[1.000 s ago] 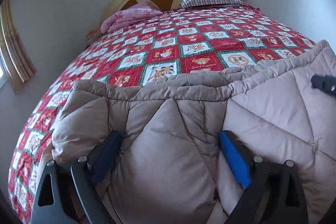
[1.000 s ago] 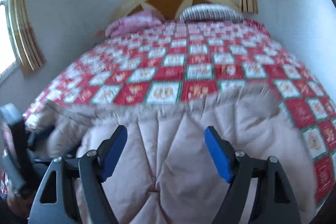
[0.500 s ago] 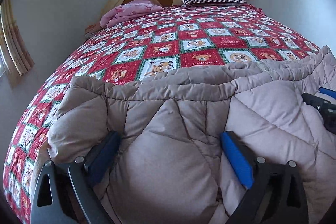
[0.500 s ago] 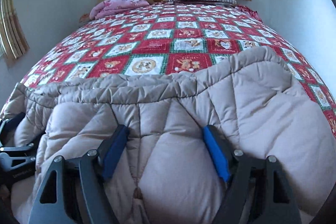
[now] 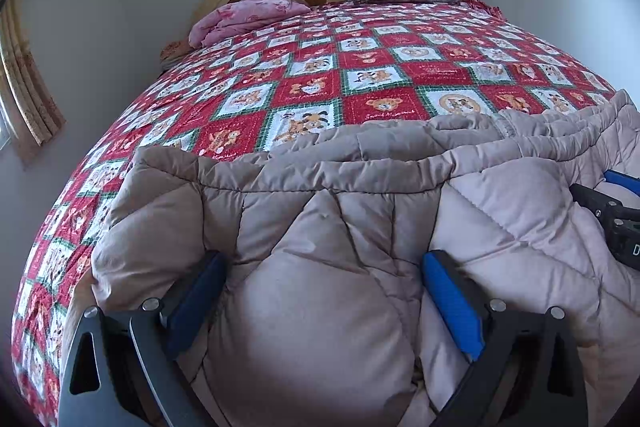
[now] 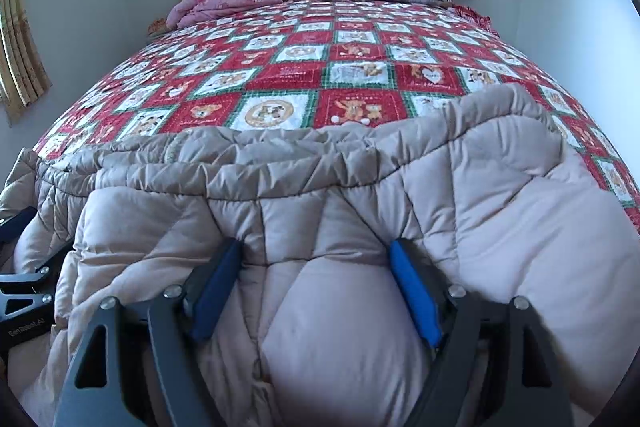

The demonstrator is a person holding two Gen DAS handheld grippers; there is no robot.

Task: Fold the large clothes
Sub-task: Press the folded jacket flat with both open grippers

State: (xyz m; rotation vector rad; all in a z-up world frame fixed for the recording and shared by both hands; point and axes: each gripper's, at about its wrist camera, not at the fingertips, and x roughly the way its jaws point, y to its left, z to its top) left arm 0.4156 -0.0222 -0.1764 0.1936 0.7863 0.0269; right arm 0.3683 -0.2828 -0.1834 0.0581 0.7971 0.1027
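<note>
While we stand at the foot of the bed (image 5: 360, 75), the beige quilted coat (image 5: 320, 307) lies bunched across its near edge on the red patchwork bedspread (image 6: 288, 75). Our left gripper (image 5: 320, 271) is clenched on a thick bulge of the padding, and our right gripper (image 6: 316, 259) grasps another beside it.

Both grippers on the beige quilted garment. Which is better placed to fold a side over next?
Left, probably: left gripper clamps the beige quilted garment near its side edge; right gripper sits further in from its edge.
</note>
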